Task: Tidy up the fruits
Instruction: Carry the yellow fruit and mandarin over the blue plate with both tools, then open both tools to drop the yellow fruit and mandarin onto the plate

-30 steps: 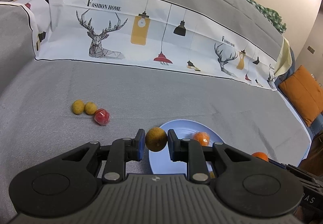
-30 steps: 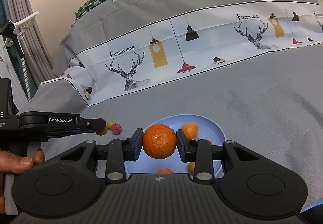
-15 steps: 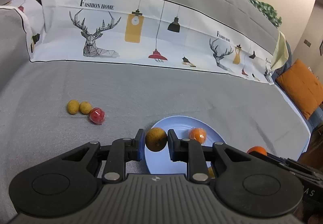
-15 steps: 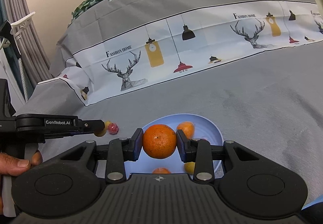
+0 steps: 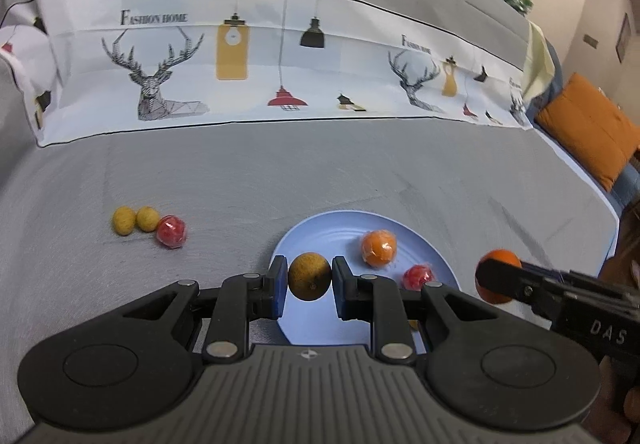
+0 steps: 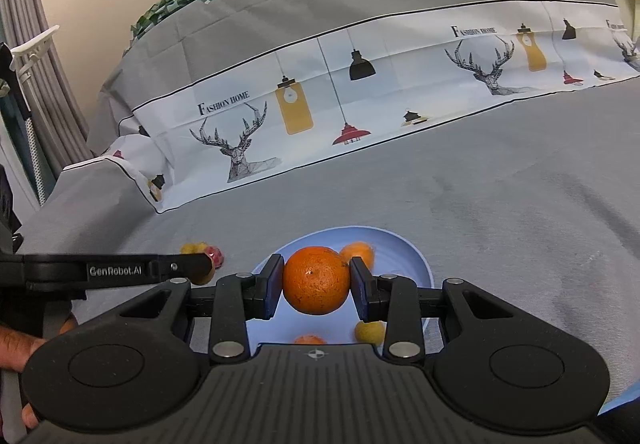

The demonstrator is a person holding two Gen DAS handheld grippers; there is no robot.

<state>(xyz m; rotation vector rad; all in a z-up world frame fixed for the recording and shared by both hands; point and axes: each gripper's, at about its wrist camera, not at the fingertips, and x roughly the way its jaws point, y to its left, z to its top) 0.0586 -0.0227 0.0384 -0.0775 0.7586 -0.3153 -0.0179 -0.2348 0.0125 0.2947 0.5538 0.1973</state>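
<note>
Grey bedspread [image 5: 360,172] everywhere, basically a bed with a printed deer-and-lamp band [image 5: 280,72] running across its far side.

Nearest first: two grippers, each with something clamped. Left gripper [image 5: 309,283] has its pads pressed on a brownish-yellow round fruit [image 5: 309,276], hanging over the near-left rim of the blue plate [image 5: 320,232]. Right gripper [image 6: 316,284] is squeezing a big orange [image 6: 316,280] over the same plate, roughly above its near half.

Plate count, as far as I can see: one small orange fruit [image 5: 378,247] toward the far side, one red wrapped-looking ball [image 5: 417,277] near the right rim, one yellow fruit [image 6: 369,331] at the near edge, and another orange one [image 6: 310,339] mostly hidden under the right gripper body. So four in the plate, though the gripper bodies hide part of it.

Off the plate, out to its left on the bedspread: two yellow fruits [image 5: 134,220] touching each other, and one red ball [image 5: 171,231] right up against them. Three loose in total.

Way off at the right edge there's an orange cushion [image 5: 592,132].
</note>
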